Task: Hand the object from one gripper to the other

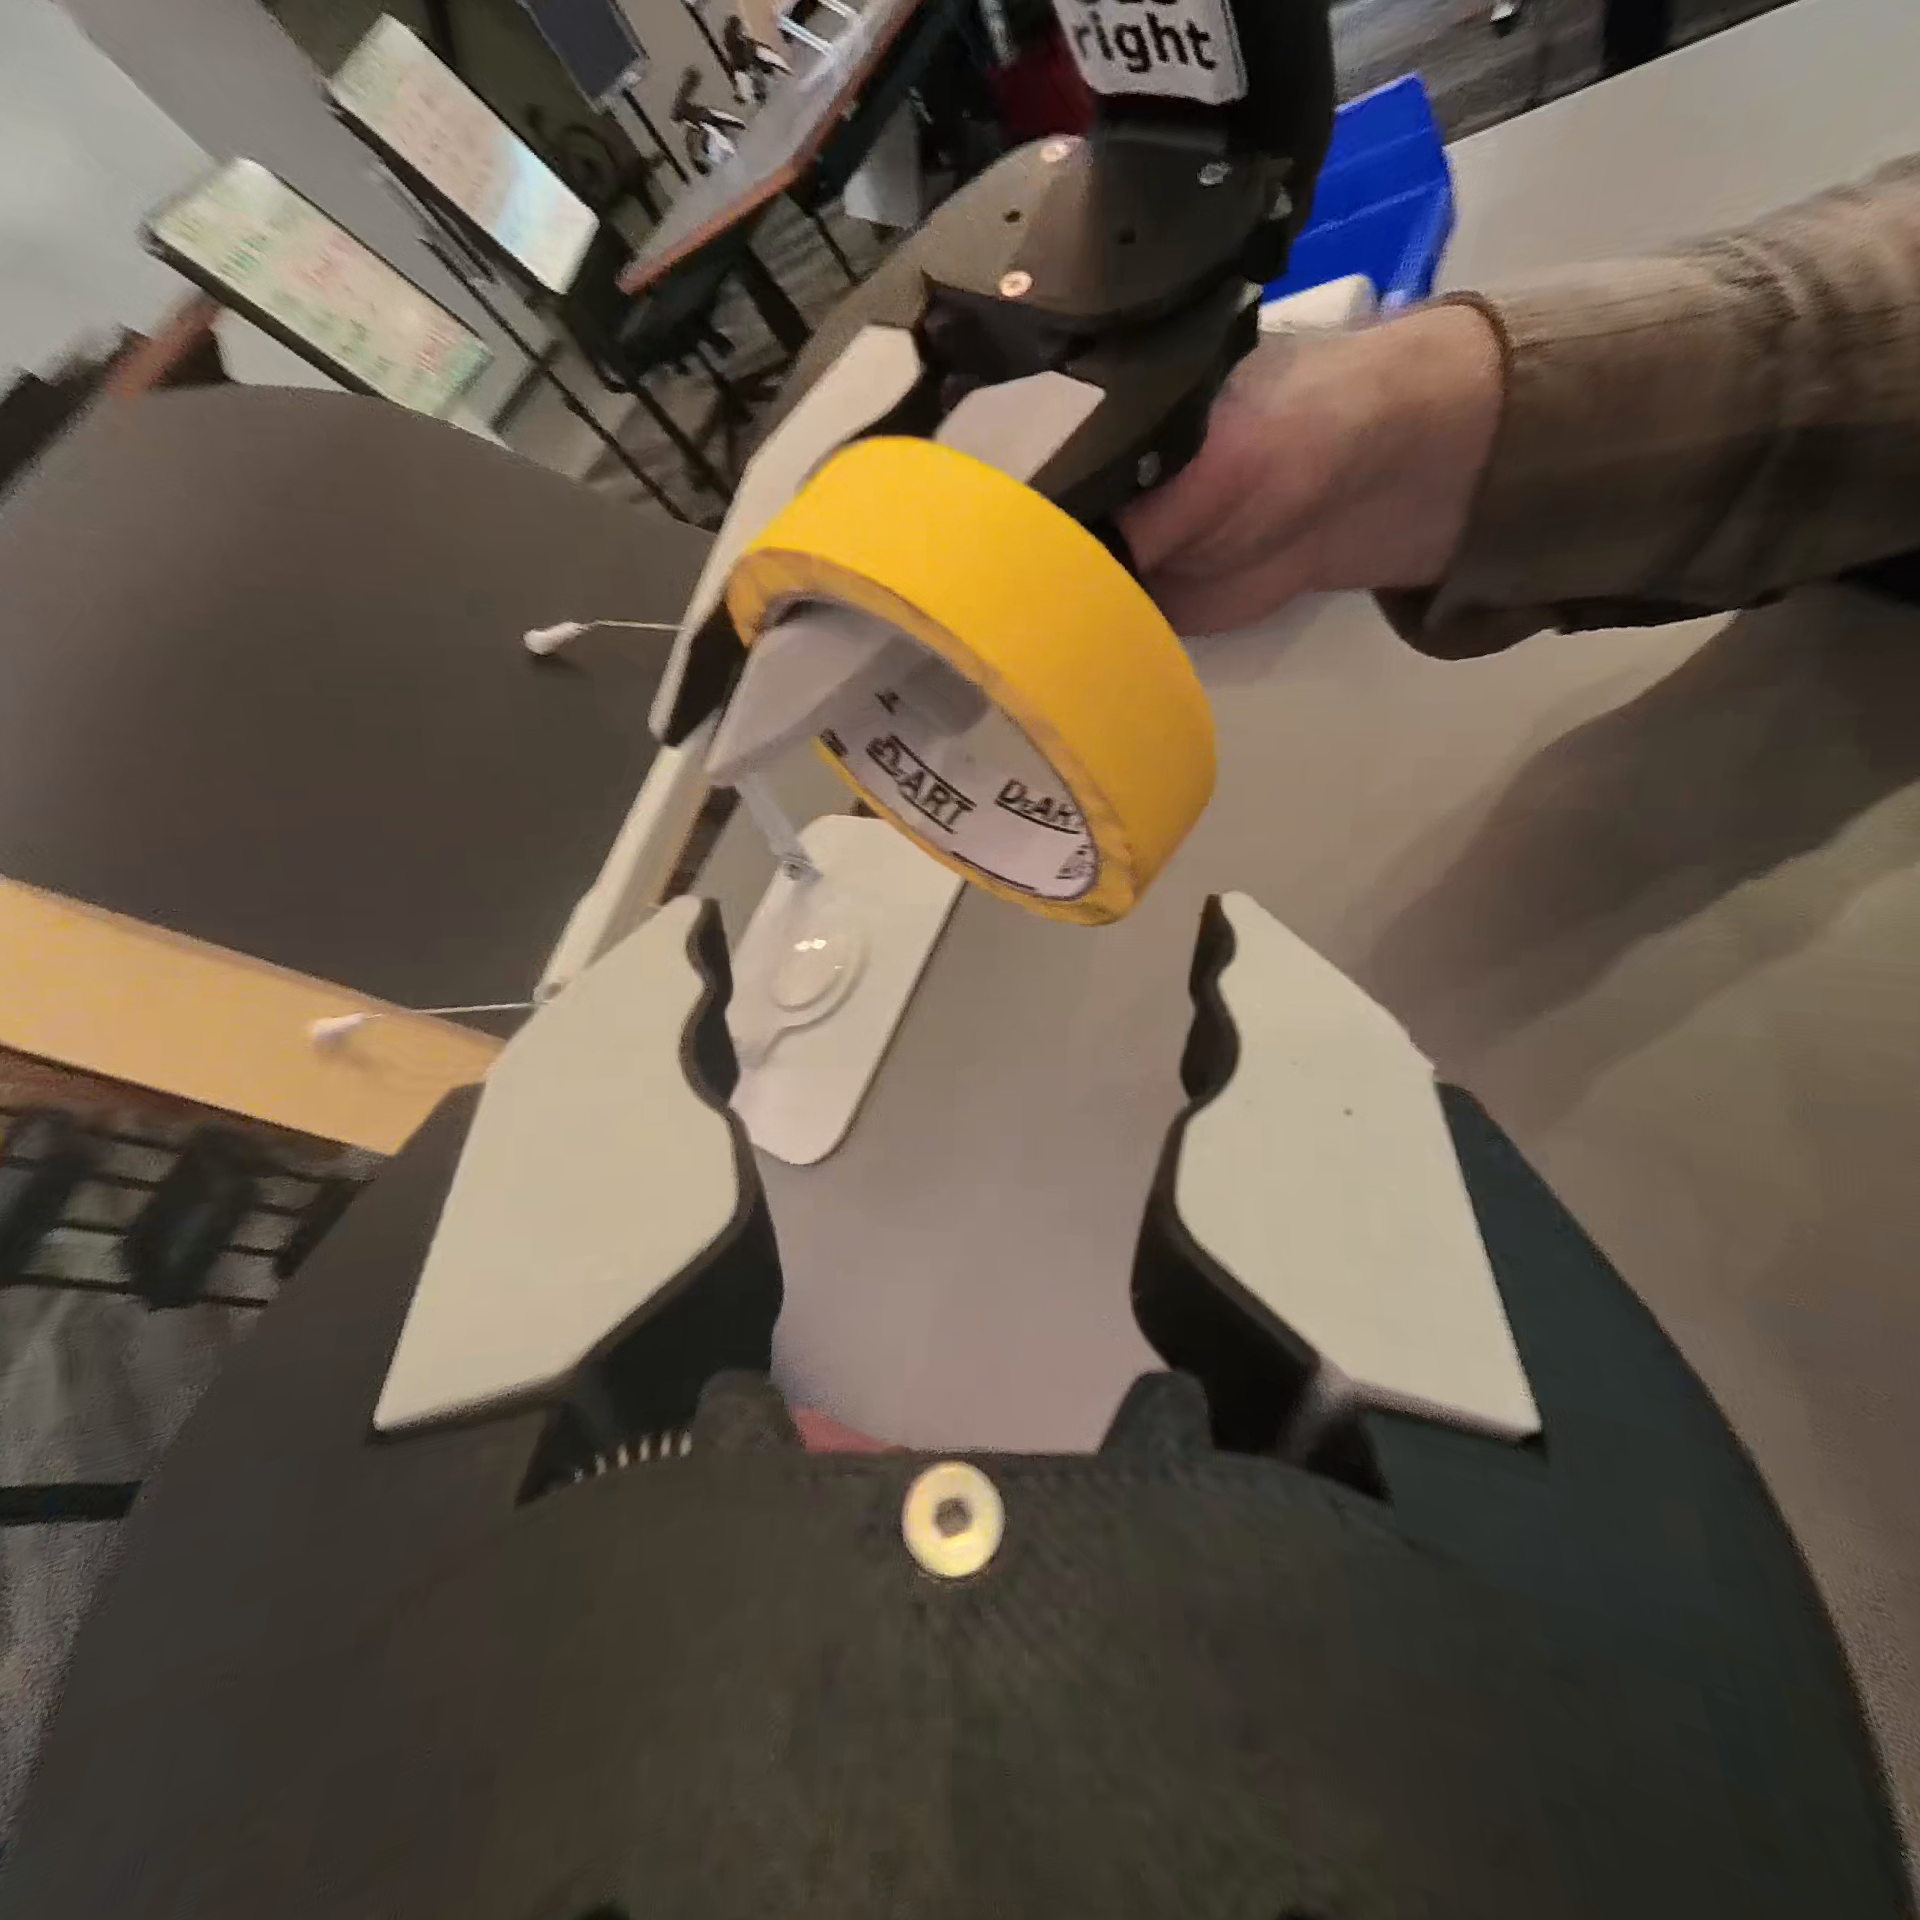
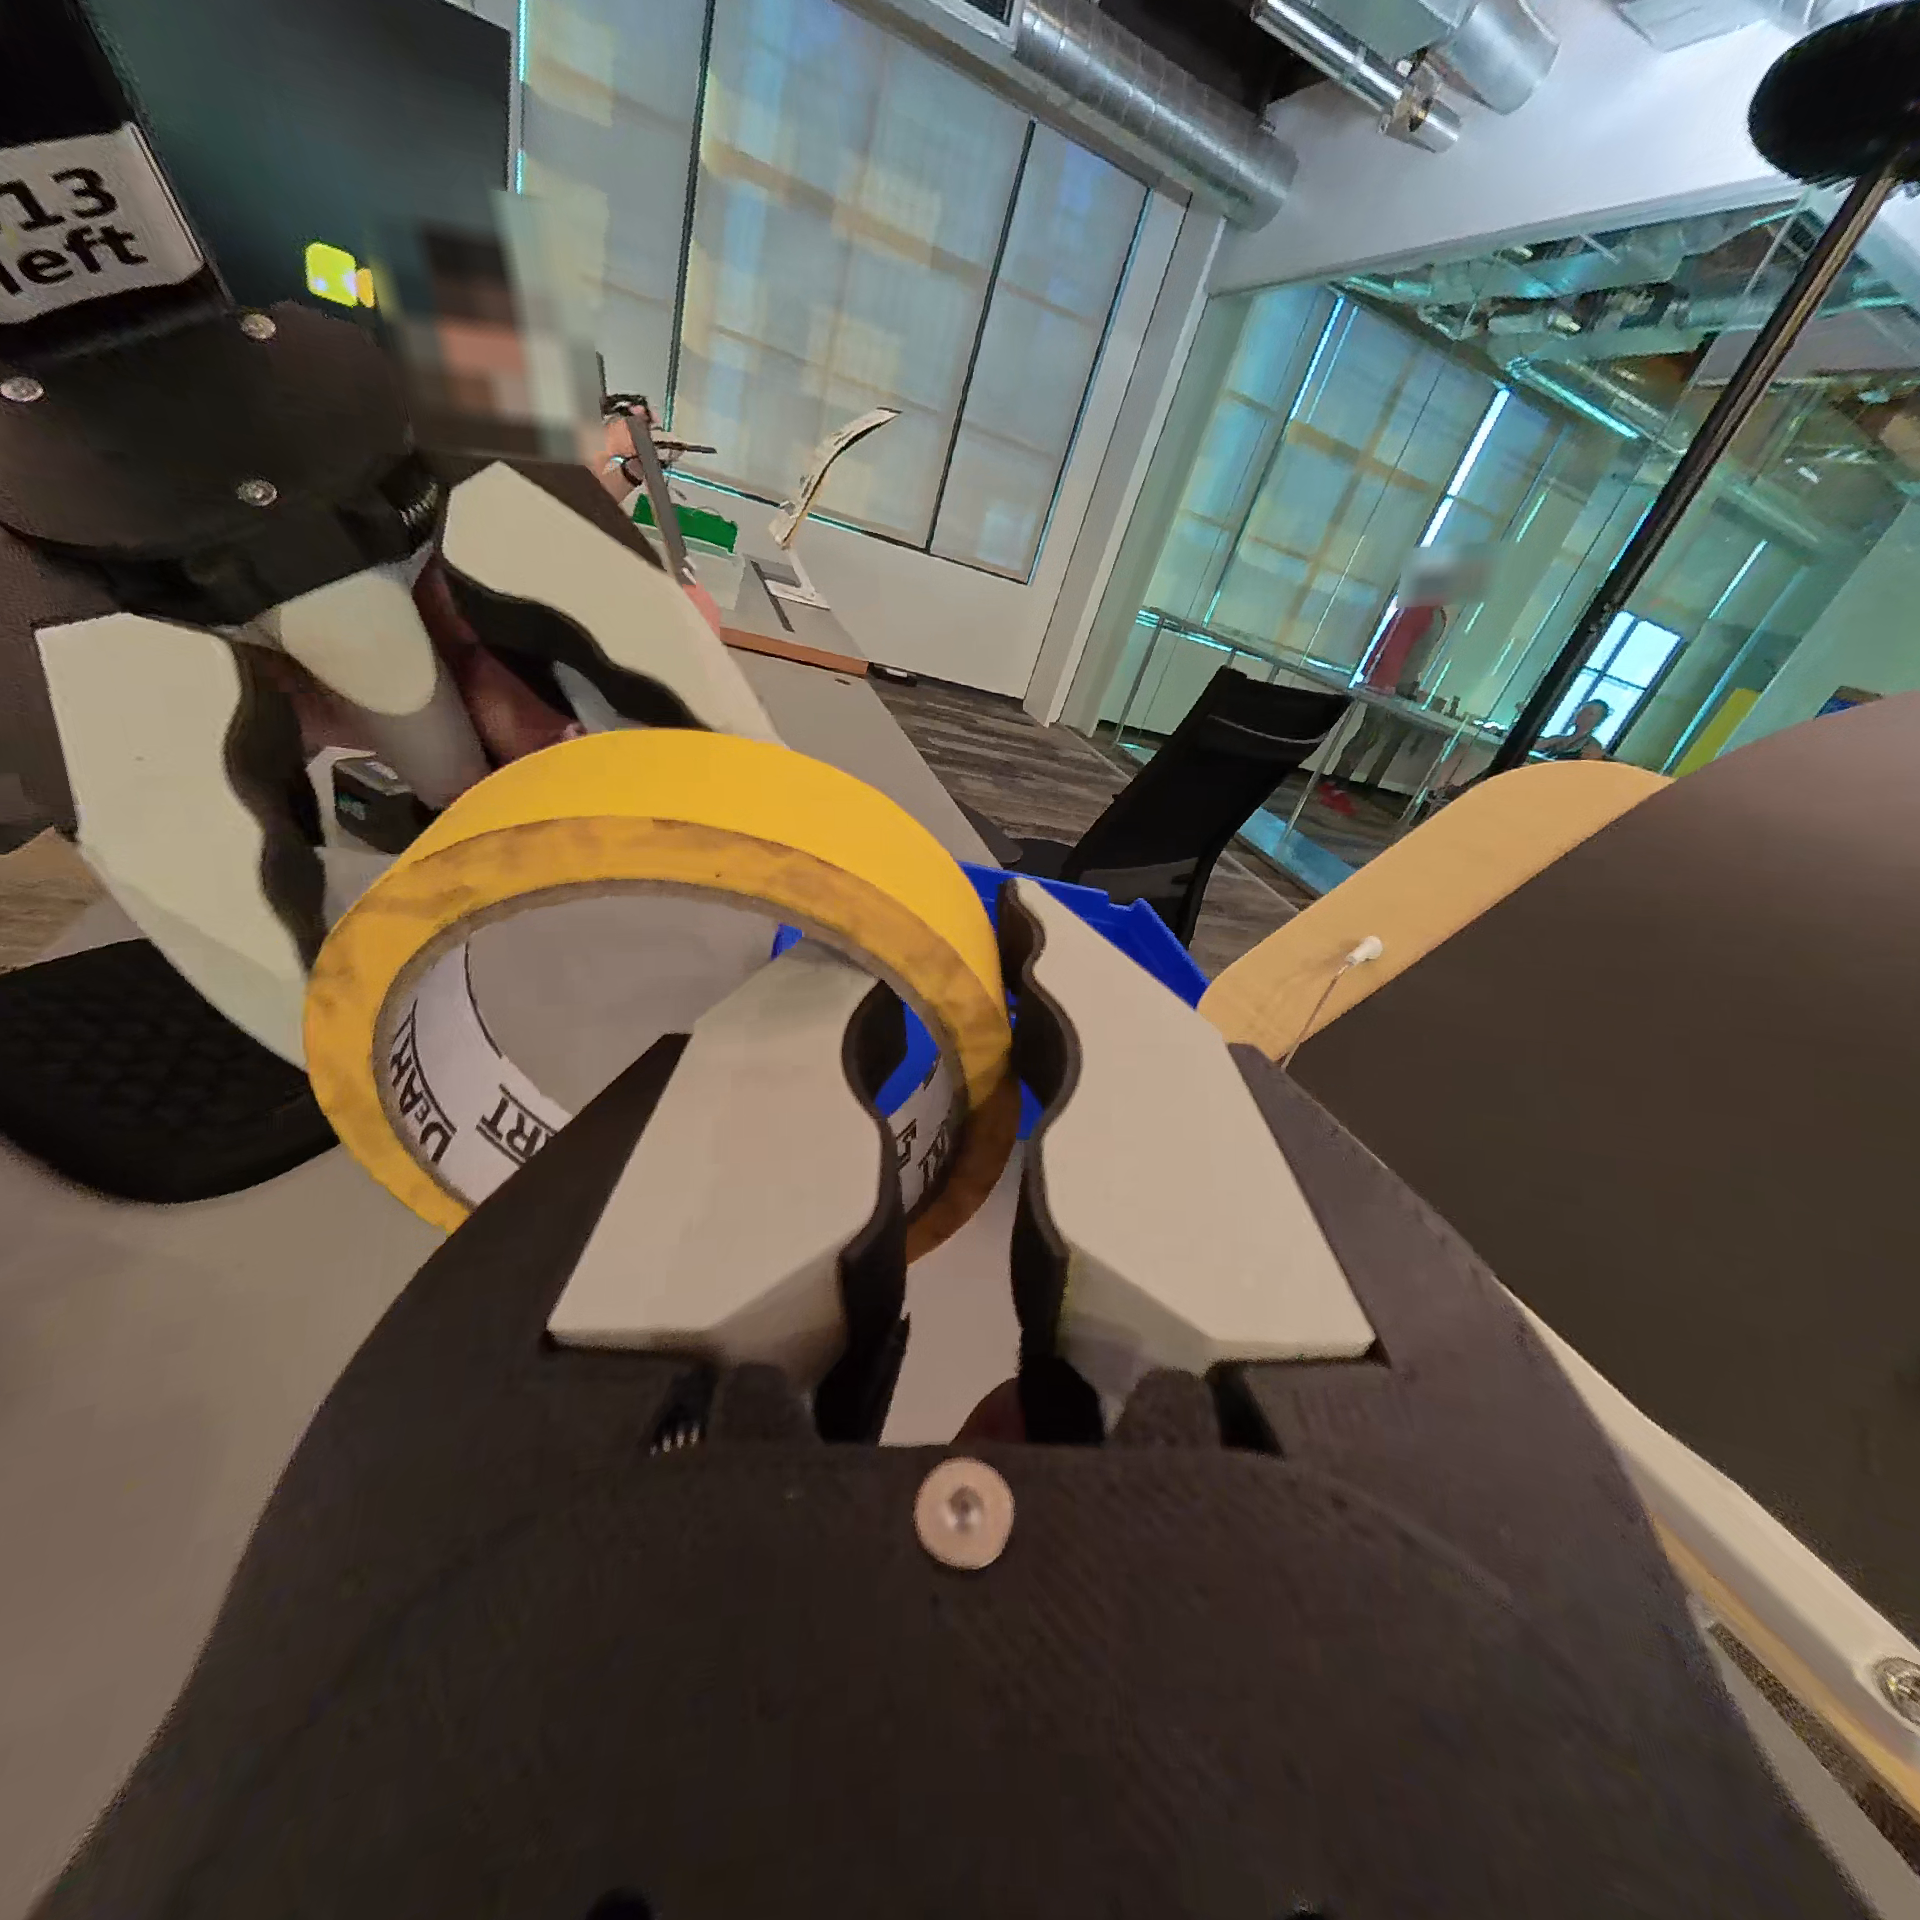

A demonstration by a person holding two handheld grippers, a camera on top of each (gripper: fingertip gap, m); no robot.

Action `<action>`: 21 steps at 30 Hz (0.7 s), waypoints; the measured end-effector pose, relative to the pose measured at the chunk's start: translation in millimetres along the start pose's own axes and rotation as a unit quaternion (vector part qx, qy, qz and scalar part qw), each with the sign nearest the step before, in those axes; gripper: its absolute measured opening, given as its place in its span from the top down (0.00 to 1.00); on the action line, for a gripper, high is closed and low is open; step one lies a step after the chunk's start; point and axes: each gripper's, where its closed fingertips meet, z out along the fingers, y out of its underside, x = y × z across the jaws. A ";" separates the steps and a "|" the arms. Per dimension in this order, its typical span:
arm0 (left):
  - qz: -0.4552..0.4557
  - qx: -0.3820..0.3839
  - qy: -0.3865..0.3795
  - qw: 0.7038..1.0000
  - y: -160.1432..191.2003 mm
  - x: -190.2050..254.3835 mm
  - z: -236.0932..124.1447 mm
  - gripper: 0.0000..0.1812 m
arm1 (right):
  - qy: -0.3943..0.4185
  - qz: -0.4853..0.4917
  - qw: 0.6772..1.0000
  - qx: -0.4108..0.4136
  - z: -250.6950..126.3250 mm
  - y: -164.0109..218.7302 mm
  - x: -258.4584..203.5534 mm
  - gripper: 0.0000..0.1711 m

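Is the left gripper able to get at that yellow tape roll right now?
Probably yes: the left gripper is open, the tape roll hangs just ahead, nothing between. The right gripper pinches one side only.

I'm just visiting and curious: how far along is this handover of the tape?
Done: the right tool has the yellow tape roll pinched by its wall, lifted off the table. In hand: the left tool is open just short of the roll. Left: closing on it, then the right letting go.

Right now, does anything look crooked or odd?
Only the yellow tape roll: the right claw pinches it by one wall, so it hangs tilted in mid-air. The left claw waits open beside it.
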 end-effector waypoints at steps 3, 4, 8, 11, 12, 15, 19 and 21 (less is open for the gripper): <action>0.007 0.005 0.005 1.000 -0.8 5.9 2.7 0.55 | 0.015 0.003 1.000 0.003 -0.8 -0.7 5.5 0.94; 0.011 0.015 -0.002 1.000 -4.2 7.0 4.4 0.57 | 0.025 0.003 1.000 0.004 -0.9 -1.0 8.2 0.94; 0.020 0.030 -0.061 0.997 -12.0 2.2 17.6 0.61 | 0.066 0.000 0.998 0.004 0.0 -1.4 15.1 0.94; 0.018 0.046 -0.098 0.994 -17.9 -2.2 23.6 0.70 | 0.098 -0.006 0.995 0.011 -0.1 -2.5 19.6 0.94; 0.022 0.046 -0.101 0.994 -18.4 -1.3 25.2 0.74 | 0.102 -0.006 0.995 0.012 -0.5 -2.2 21.0 0.94; 0.030 0.050 -0.114 0.992 -21.7 -1.8 26.5 0.78 | 0.108 -0.007 0.994 0.020 -3.0 -4.8 24.2 0.94; 0.028 0.070 -0.130 0.989 -28.3 -10.5 21.4 0.81 | 0.144 -0.029 0.989 0.035 -8.1 -12.6 28.8 0.94; 0.013 0.096 -0.142 0.985 -35.6 -17.5 14.4 0.83 | 0.166 -0.041 0.985 0.040 -10.8 -15.1 31.6 0.95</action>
